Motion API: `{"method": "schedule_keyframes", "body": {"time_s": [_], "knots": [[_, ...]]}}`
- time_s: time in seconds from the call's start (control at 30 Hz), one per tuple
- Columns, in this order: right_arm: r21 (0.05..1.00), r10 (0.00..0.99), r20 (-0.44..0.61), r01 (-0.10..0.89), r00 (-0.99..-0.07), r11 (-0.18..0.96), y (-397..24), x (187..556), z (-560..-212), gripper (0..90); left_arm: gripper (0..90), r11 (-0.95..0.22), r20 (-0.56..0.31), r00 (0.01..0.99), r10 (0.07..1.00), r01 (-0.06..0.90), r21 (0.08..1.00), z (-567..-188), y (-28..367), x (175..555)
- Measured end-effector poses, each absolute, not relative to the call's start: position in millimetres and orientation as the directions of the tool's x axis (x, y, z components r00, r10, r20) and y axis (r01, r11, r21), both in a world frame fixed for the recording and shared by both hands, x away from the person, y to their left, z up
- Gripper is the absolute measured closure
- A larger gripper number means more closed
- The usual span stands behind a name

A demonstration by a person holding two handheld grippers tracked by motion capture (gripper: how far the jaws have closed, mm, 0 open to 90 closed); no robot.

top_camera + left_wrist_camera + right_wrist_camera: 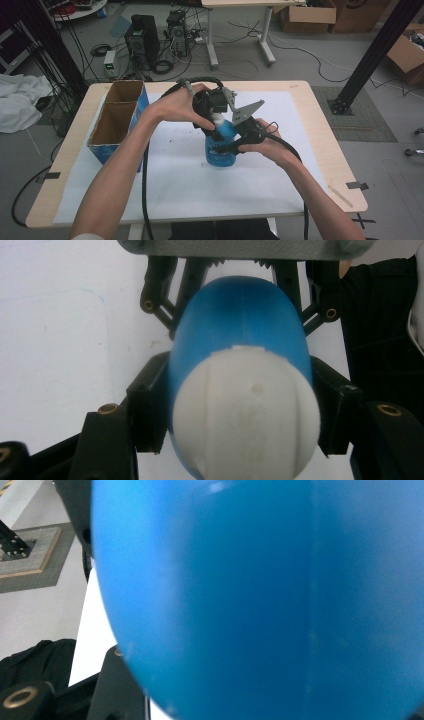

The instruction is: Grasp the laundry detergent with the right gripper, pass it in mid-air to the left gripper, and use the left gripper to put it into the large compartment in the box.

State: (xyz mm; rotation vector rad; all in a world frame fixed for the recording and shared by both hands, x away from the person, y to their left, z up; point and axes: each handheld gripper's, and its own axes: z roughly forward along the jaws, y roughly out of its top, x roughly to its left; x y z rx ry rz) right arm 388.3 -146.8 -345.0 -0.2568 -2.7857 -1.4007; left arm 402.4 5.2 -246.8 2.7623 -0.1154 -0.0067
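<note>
- Two hand-held grippers meet at a blue plastic bottle with a white ribbed cap (220, 145), which stands upright at the centre of the high view on the white sheet (175, 185) that covers the pale wooden table (330, 165).
- From above, the left gripper (216, 125) comes down on the top of the bottle; in the left gripper view its two black jaws sit against either side of the white cap (245, 415), pressed tight on it.
- From the lower right of the high view, the right gripper (235, 146) reaches the bottle's body at mid height, its jaws drawn in on the blue wall; in the right gripper view that wall (260, 600) lies so close to the lens that the pads themselves cannot be made out.
- One grey three-cornered plate (246, 111) stands out just right of the bottle's top in the high view.
- Left of centre in the high view, an open cardboard box with blue sides and two compartments (117, 120) stands on the table, well apart from the bottle.
</note>
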Motion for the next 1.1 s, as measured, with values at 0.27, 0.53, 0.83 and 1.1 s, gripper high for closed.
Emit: {"method": "schedule_keyframes", "body": {"time_s": [0.27, 0.53, 0.83, 1.1], "knots": [[0.801, 0.135, 0.083, 0.147, -0.987, 0.581, -145.8, 389.0, -347.8, 44.5, 38.1, -0.93, 0.023, 0.997, -0.073, -0.077, 0.36, -248.8, 5.0, 400.6], [0.818, 0.132, 0.08, 0.141, -0.988, 0.558, -146.2, 389.5, -351.8, 44.1, 38.2, -0.931, 0.03, 0.997, -0.072, -0.078, 0.355, -249.1, 4.7, 400.2], [0.823, 0.132, 0.075, 0.137, -0.988, 0.551, -145.9, 389.7, -356.2, 43.7, 38.2, -0.939, 0.035, 0.997, -0.072, -0.079, 0.334, -251.0, 3.2, 400.1], [0.824, 0.137, 0.077, 0.14, -0.988, 0.549, -146.1, 389.6, -358.3, 43.1, 38.2, -0.942, 0.037, 0.997, -0.067, -0.076, 0.326, -252.2, 2.7, 399.7]]}}
